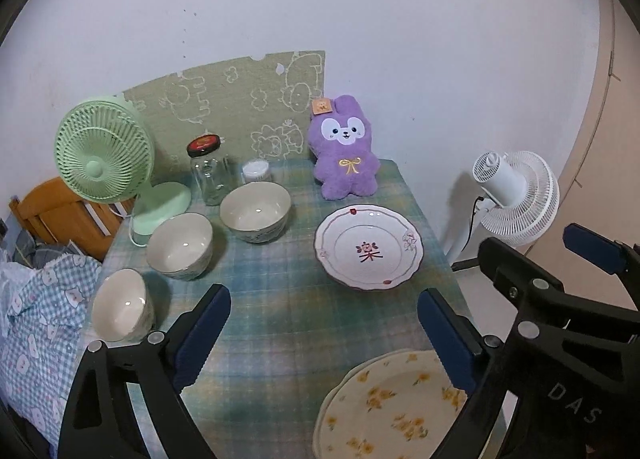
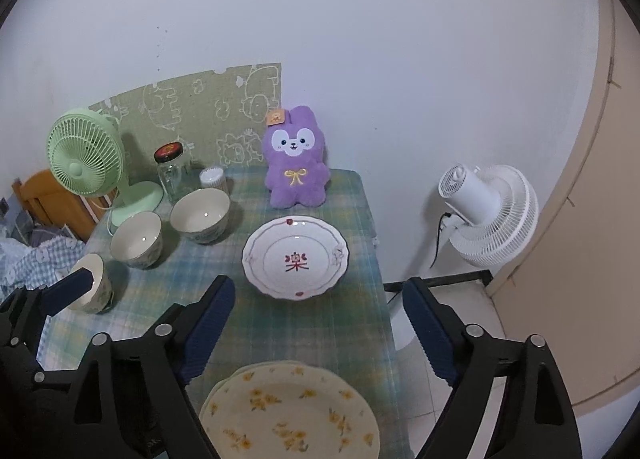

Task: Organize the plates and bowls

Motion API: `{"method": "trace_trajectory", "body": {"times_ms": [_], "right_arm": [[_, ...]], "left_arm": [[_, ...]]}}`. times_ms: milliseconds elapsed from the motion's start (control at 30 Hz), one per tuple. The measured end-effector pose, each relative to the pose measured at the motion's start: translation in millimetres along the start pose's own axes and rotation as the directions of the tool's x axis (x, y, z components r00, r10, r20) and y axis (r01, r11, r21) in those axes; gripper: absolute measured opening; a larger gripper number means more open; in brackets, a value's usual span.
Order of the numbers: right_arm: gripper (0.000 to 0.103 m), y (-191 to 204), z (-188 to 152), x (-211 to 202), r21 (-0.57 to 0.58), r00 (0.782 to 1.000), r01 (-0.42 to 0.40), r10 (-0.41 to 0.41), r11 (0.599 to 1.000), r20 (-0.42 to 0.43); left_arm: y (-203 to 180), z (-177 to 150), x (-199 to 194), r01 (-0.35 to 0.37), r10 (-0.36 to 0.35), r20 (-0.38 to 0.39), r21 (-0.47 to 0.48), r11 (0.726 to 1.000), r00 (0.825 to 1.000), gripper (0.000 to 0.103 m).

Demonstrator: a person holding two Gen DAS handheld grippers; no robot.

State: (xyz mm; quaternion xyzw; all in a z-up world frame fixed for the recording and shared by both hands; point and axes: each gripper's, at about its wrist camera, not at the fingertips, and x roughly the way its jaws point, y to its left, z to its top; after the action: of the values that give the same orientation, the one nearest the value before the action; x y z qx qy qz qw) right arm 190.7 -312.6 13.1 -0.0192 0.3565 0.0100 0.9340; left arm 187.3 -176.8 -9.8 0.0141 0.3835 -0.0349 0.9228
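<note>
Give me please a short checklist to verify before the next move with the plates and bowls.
1. Left gripper open, nothing between its jaws: ok.
2. Right gripper open, empty: ok.
3. Yellow-flowered cream plates stacked at the near table edge: ok.
4. White scalloped plate with red character lies alone, free to grasp: ok.
5. Three cream ceramic bowls nested: not ok, they stand apart.
6. Number of stacked plates: cannot tell.

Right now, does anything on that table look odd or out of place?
Mostly tidy, nothing spilled or broken. The nearest bowl sits close to the table's left edge. The yellow-flowered plates are stacked slightly offset, a lower rim peeking out. A purple plush bunny sits among the dishes.
</note>
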Motion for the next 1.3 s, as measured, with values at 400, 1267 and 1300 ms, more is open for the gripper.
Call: {"method": "trace_trajectory", "body": {"times_ms": [400,1267,1300], "right_arm": [[0.089,-23,20,55,-0.039,0.998,-0.05,0.049,0.998,-0.028],[0.089,-35,31,188,-0.134,0.992,-0.102,0.09,0.986,-0.093],[0.089,-36,31,192,-0.136,0.992,-0.104,0.092,0.985,-0.091]], "left_arm": [[-19,18,47,-0.057,0.056,-0.028,-0.036,0.998,0.998,0.095],[-37,33,168,-0.082,0.079,-0.112,-0.019,0.996,0.991,0.082],[-38,33,171,-0.09,0.087,-0.111,-0.017,0.996,0.99,0.082]]}}
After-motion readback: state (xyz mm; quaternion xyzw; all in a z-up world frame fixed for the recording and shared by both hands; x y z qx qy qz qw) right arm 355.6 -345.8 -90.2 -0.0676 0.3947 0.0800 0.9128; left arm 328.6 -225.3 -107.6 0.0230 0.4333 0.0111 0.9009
